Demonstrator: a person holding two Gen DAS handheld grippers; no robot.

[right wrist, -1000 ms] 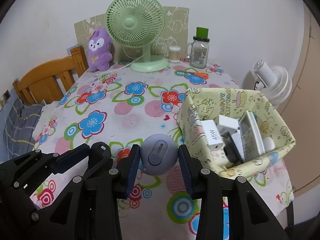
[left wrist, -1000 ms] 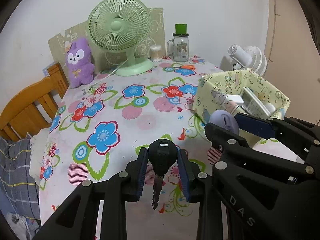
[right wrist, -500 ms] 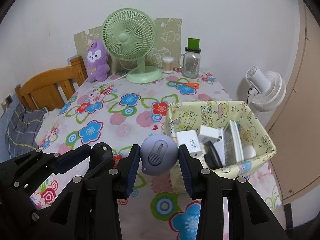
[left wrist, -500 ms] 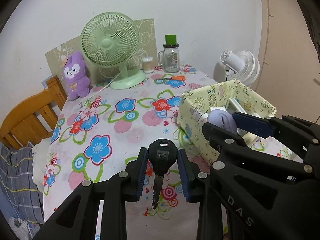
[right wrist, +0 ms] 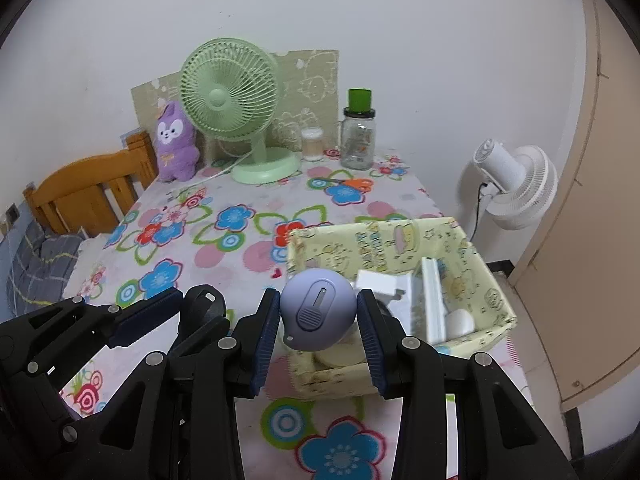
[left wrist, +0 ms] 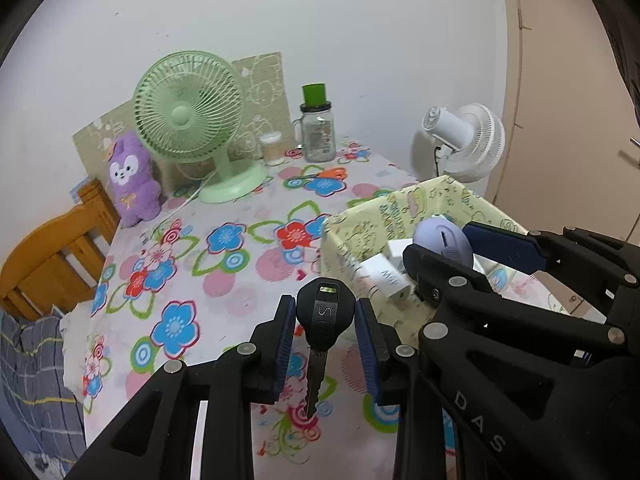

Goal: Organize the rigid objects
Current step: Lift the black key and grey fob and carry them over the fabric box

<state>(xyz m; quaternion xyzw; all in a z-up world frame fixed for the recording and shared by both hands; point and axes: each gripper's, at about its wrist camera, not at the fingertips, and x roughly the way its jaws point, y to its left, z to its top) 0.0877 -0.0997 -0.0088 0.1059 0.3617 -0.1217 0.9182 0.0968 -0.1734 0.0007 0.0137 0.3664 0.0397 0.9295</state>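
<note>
My left gripper is shut on a black key, blade hanging down, held above the flowered tablecloth left of the yellow fabric box. My right gripper is shut on a round lilac gadget and holds it over the near left part of the yellow box. The box holds white chargers, a white flat device and other small items. The lilac gadget also shows in the left wrist view, over the box.
A green desk fan, purple plush toy, glass jar with green lid and small cotton-swab pot stand at the table's back. Orange scissors lie near them. A white floor fan stands right; a wooden chair left.
Both grippers have risen and pulled back while shifting right. The right gripper with the lilac gadget has gone from beside the box to over it. Both holds are unchanged.
</note>
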